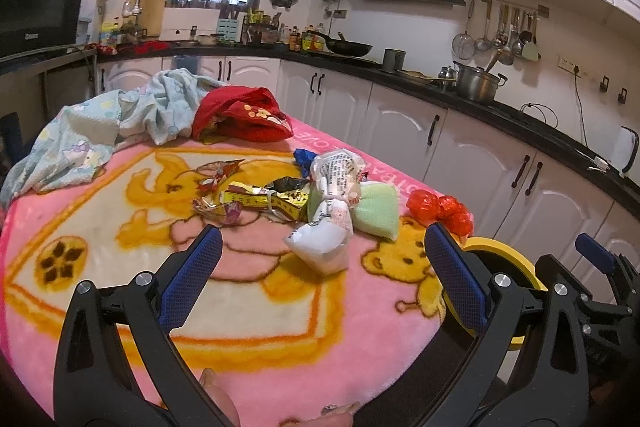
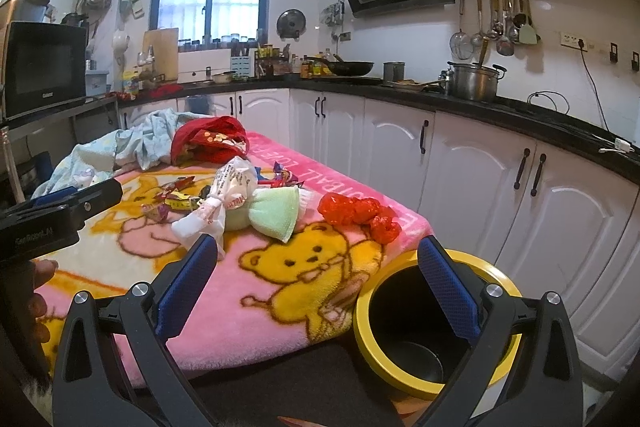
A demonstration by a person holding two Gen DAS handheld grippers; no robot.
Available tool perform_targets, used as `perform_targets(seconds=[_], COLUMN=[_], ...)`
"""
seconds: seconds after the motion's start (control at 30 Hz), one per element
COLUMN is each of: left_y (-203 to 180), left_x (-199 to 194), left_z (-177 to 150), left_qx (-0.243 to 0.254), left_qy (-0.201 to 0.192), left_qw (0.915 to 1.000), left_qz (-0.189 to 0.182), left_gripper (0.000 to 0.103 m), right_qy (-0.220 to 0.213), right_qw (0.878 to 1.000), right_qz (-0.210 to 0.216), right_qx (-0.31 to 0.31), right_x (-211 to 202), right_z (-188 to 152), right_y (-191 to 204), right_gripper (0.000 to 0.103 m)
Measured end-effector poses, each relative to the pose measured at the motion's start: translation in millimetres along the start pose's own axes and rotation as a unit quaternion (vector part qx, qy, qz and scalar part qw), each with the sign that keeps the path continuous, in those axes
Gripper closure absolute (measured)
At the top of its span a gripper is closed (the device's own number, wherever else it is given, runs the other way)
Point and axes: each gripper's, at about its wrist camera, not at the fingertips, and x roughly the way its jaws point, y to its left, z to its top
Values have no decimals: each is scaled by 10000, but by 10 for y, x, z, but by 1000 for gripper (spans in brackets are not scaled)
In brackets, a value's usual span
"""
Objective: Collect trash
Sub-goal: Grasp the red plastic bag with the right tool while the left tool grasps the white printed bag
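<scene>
Trash lies on a pink cartoon blanket (image 1: 280, 307) over a table: a knotted white printed plastic bag (image 1: 328, 215), crumpled snack wrappers (image 1: 256, 199), a red plastic wad (image 1: 440, 209) and a blue scrap (image 1: 304, 157). A yellow-rimmed black bin (image 2: 432, 323) stands at the table's right corner. My left gripper (image 1: 324, 279) is open and empty, just short of the white bag. My right gripper (image 2: 320, 291) is open and empty, above the blanket's corner and the bin; the bag (image 2: 224, 199) and red wad (image 2: 356, 213) lie ahead.
A green sponge cloth (image 1: 378, 209) lies beside the white bag. A red garment (image 1: 244, 117) and a pale blue cloth (image 1: 100, 131) are heaped at the table's far side. White cabinets (image 2: 480, 167) and a black counter with pots run along the right.
</scene>
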Motion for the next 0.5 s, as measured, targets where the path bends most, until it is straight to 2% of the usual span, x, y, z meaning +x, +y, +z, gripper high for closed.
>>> perform_targets(seconds=[0.2,0.5], left_y=[194,437], left_x=[18,162], left_z=[71,311], left_qx=[-115,-228], left_qy=[-23,-50], left_qw=[9999,9996], left_qz=[76,-165], left_gripper=[10,10], right_qy=[161,598], right_qw=[9996,9972], right_qz=[145,217], right_qx=[-188,-392], right_x=[114,555], right_z=[136,401], right_y=[5,-161], right_gripper=[6,6])
